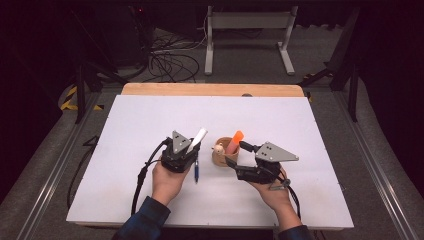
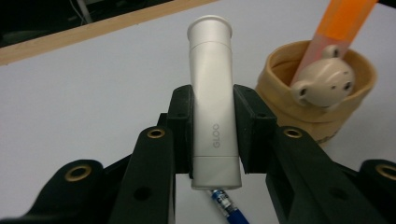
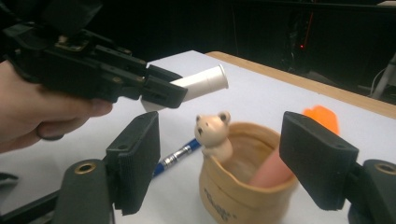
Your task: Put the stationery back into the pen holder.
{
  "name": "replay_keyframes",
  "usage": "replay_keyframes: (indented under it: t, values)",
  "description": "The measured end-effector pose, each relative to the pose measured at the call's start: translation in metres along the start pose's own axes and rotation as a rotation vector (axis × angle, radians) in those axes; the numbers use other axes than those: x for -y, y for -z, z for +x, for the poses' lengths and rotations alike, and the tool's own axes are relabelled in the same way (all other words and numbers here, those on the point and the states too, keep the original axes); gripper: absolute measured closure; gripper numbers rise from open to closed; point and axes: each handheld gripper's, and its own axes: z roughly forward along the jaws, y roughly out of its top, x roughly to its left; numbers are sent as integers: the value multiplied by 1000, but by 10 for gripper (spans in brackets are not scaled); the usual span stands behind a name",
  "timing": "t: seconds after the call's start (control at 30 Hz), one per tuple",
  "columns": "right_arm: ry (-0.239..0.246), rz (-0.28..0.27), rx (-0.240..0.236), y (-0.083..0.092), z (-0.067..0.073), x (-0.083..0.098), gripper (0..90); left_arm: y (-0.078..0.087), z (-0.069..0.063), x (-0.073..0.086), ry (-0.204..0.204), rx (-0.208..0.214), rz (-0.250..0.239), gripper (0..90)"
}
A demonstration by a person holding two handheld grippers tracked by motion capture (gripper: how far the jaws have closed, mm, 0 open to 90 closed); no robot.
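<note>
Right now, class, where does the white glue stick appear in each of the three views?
High view: the white glue stick sits just left of centre, clamped in the left tool.
Left gripper view: the stick stands upright in the middle between the black jaws.
Right gripper view: it pokes out at upper centre from the other hand's tool.
Shared landmark: the tan bear cup, beside the stick in all views.

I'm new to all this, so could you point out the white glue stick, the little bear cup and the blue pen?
white glue stick (image 2: 212, 107), left gripper view, middle of its barrel.
bear cup (image 3: 238, 196), right gripper view, front of its tan wall.
blue pen (image 1: 196, 171), high view, middle of its shaft.
</note>
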Motion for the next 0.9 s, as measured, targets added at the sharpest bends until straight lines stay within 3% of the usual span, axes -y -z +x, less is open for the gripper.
replay_keyframes:
  t: [0.17,0.43,0.6,0.9]
  values:
    - [4,8,17,-9,3,-6,325,8,-3,-1,-4,52,-34,706]
    - [-25,8,42,-15,-2,-14,348,13,-12,0,-60,112,-70,706]
    - [-45,12,27,-19,-4,-17,348,18,-20,2,-109,125,-90,706]
    - [-79,21,-28,-25,-4,-11,344,20,-31,11,-105,141,-140,707]
